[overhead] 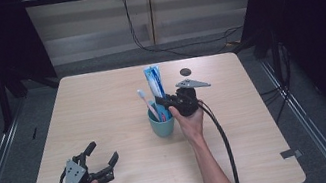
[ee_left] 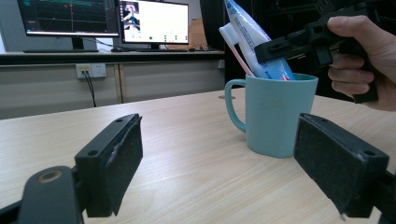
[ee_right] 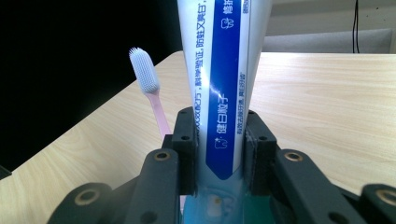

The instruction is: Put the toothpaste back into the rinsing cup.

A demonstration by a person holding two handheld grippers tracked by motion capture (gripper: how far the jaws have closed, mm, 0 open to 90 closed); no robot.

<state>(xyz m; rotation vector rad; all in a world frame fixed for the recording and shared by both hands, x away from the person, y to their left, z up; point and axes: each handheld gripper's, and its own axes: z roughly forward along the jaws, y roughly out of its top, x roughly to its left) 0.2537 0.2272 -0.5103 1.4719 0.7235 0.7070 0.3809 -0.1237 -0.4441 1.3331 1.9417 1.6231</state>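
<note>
A teal mug point(overhead: 161, 121) point(ee_left: 275, 116) stands upright near the middle of the table. In it stand a blue and white toothpaste tube point(overhead: 155, 83) point(ee_left: 254, 37) point(ee_right: 224, 70) and a pink toothbrush point(overhead: 144, 97) point(ee_left: 233, 42) point(ee_right: 147, 79), bristles up. My right gripper point(overhead: 165, 102) point(ee_right: 220, 149) comes in from the mug's right, just above the rim, and is shut on the tube's lower part, one pad on each side. My left gripper point(overhead: 102, 152) point(ee_left: 224, 163) rests low at the table's front left. It is open, holds nothing and points at the mug.
A small black disc point(overhead: 185, 72) lies on the table point(overhead: 101, 97) behind the mug. The right gripper's cable point(overhead: 222, 137) trails back along the forearm. Beyond the table's far edge are monitors point(ee_left: 93, 18) on a desk and a wall socket point(ee_left: 91, 70).
</note>
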